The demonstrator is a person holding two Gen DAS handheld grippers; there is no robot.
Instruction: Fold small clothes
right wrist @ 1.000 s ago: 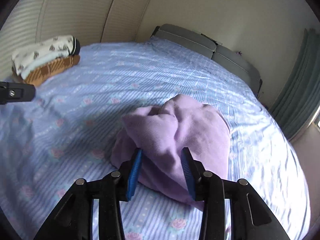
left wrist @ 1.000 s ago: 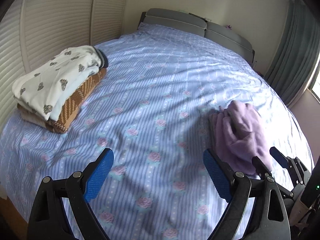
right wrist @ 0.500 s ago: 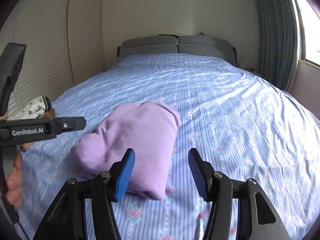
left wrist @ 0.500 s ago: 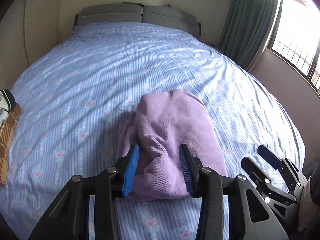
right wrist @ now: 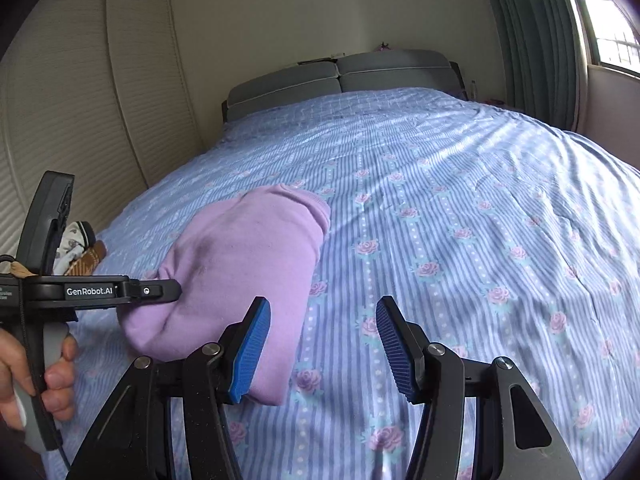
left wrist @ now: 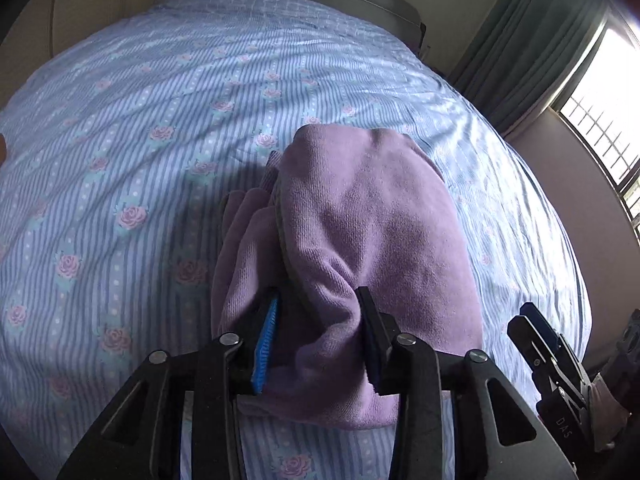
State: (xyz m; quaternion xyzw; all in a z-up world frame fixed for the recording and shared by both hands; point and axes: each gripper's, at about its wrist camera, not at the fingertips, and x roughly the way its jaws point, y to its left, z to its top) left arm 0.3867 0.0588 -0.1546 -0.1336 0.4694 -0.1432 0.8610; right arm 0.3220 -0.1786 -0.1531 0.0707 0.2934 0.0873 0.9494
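Note:
A purple garment (left wrist: pixel 372 240) lies folded and bunched on the blue striped bed sheet (left wrist: pixel 120 140). My left gripper (left wrist: pixel 318 340) is at its near end. Its jaws are closing, and the blue pads press a thick fold of the purple cloth between them. In the right wrist view the same garment (right wrist: pixel 248 264) lies left of centre, with a left gripper finger (right wrist: pixel 160 290) against its near end. My right gripper (right wrist: pixel 322 348) stands open just right of the garment. Only the sheet shows between its pads.
A stack of folded clothes (right wrist: pixel 76 248) sits at the bed's left edge by the slatted wardrobe doors (right wrist: pixel 80 100). A hand (right wrist: pixel 36 372) holds the left gripper's handle. The grey headboard (right wrist: pixel 340 76) is at the far end, and curtains (right wrist: pixel 532 40) and a window at the right.
My left gripper swung from bare sheet over to the purple garment and narrowed onto its near end. The right gripper let go of the garment, widened and shifted to its right side.

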